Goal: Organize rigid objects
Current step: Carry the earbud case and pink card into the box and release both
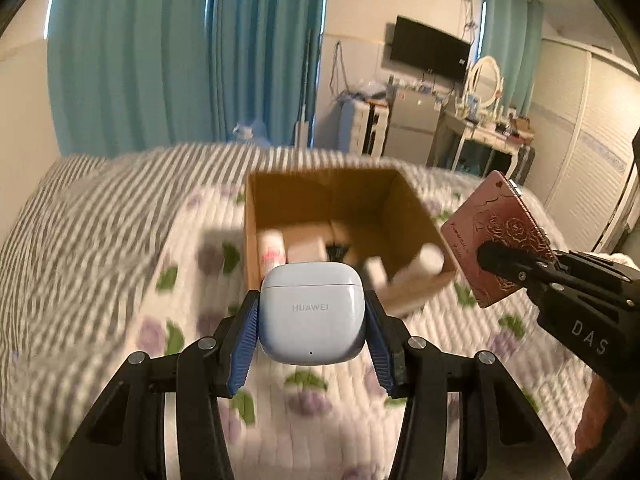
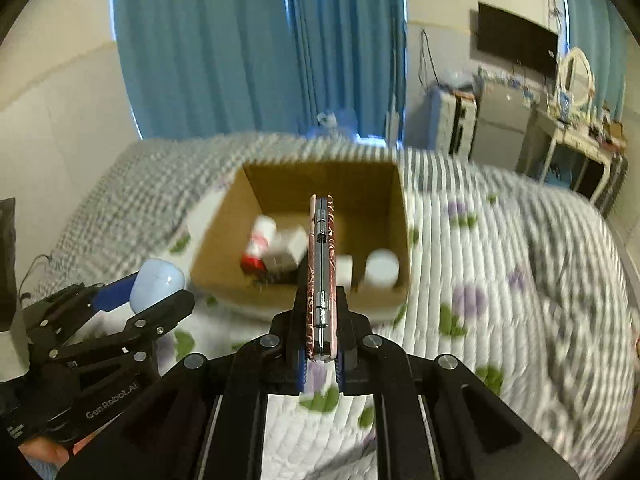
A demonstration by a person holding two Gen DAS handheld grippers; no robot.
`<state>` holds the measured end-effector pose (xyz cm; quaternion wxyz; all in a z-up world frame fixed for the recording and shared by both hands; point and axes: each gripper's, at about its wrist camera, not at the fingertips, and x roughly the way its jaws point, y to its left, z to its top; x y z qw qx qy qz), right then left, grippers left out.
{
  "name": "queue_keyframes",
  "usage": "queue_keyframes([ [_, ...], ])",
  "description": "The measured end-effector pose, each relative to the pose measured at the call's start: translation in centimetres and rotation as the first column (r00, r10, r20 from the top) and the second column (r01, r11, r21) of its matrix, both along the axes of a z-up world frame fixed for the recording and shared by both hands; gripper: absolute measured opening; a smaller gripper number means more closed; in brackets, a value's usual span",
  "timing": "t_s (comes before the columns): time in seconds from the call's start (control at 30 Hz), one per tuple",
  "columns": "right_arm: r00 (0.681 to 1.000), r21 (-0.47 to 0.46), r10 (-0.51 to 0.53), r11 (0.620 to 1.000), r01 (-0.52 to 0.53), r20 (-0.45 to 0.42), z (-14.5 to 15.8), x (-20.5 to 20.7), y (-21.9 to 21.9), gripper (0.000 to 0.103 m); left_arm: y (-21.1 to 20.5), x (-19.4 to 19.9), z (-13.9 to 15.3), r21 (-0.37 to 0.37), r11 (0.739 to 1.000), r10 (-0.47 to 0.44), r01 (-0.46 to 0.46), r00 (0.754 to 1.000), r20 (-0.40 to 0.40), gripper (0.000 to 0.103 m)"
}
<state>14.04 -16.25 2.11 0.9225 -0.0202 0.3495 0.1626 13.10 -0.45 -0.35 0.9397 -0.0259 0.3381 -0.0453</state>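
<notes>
Two things are in the air, both short of the box. Nearest, the left gripper (image 1: 312,316) pinches a pale blue earbud case (image 1: 312,312) between its blue pads, lid up, above the quilt (image 1: 100,300) just before the box's near wall. To its right, the right gripper (image 2: 320,340) clamps a flat pink case (image 2: 320,272) on edge, its hinge facing the camera, also over the quilt near the box's front right corner.

Beyond them the cardboard box (image 1: 396,196) sits open on the bed, already holding several small items: a white tube, a white block, something black and two white jars, all blurred. So, I judge, the sorting is well along, with these two pieces left to drop in.

No obstacle lies between grippers and box; only the jars crowd the near right corner. Farther off stand blue curtains (image 1: 160,60), a TV (image 1: 430,50) and a cluttered dresser (image 1: 488,136).
</notes>
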Motion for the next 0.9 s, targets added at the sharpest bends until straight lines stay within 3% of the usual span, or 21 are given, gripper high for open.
queue_keyframes([
  [0.13, 0.998, -0.002, 0.019, 1.000, -0.019, 0.054, 2.7, 2.7, 0.3, 0.009, -0.8, 3.1, 1.9, 0.068, 0.998, 0.009, -0.013, 0.999, 0.049, 0.051],
  [0.3, 0.998, 0.002, 0.015, 1.000, -0.015, 0.058, 2.8, 7.0, 0.6, 0.009, -1.1, 8.6, 0.9, 0.057, 0.998, 0.019, -0.020, 1.000, 0.018, 0.051],
  [0.57, 1.000, 0.000, 0.006, 1.000, -0.006, -0.003, -0.9, 13.7, 0.2, 0.009, -2.0, 16.2, -4.0, 0.090, 0.996, 0.022, -0.016, 0.998, -0.065, 0.051],
  [0.9, 0.999, -0.015, 0.017, 1.000, -0.018, -0.047, -4.6, 16.8, 0.1, 0.009, -2.3, 17.6, -5.4, 0.089, 0.996, 0.014, -0.004, 0.994, -0.104, 0.054],
])
